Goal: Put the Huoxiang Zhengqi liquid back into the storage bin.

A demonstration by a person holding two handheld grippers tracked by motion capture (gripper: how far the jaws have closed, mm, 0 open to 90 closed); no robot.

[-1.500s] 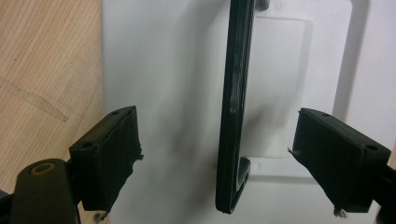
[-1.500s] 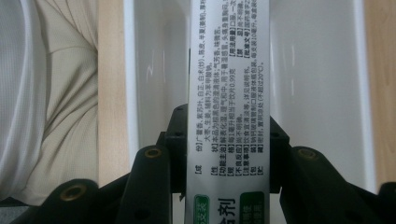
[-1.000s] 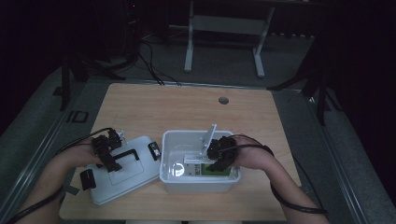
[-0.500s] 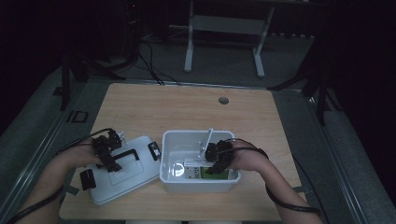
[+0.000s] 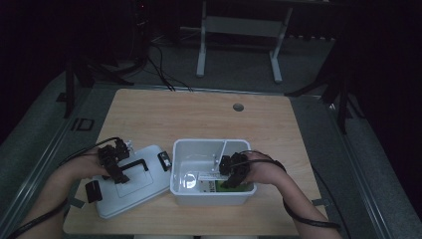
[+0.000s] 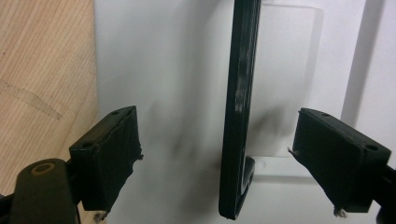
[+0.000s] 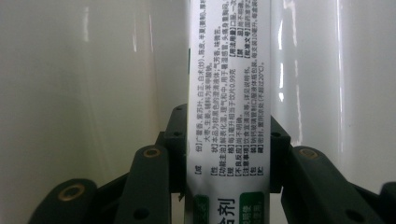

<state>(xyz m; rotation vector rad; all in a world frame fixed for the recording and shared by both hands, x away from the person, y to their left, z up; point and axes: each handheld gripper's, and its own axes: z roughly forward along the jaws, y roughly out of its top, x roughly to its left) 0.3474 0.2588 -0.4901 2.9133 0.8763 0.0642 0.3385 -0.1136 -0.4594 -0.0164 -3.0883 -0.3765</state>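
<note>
A white bin (image 5: 209, 144) stands at the table's near middle. Its white lid (image 5: 130, 186) (image 6: 177, 70) lies flat to the left, with a black handle (image 5: 133, 164) (image 6: 240, 93) on top. My left gripper (image 5: 117, 162) (image 6: 217, 128) hangs over the lid, open, its jaws on either side of the handle without touching it. Inside the bin, my right gripper (image 5: 226, 172) (image 7: 229, 154) is shut on a long white box (image 7: 229, 93) printed with small text and green patches. The box (image 5: 206, 178) lies low in the bin near its front wall.
A thin white strip (image 5: 222, 150) slants up inside the bin behind the right gripper. Black latches (image 5: 164, 160) sit at the lid's ends. The wooden table (image 5: 199, 114) has a round hole (image 5: 238, 107) at the back. Stands and cables lie on the floor beyond.
My right gripper has sunk lower into the bin with the box and shifted slightly towards the front wall. The left gripper and the lid have stayed in place.
</note>
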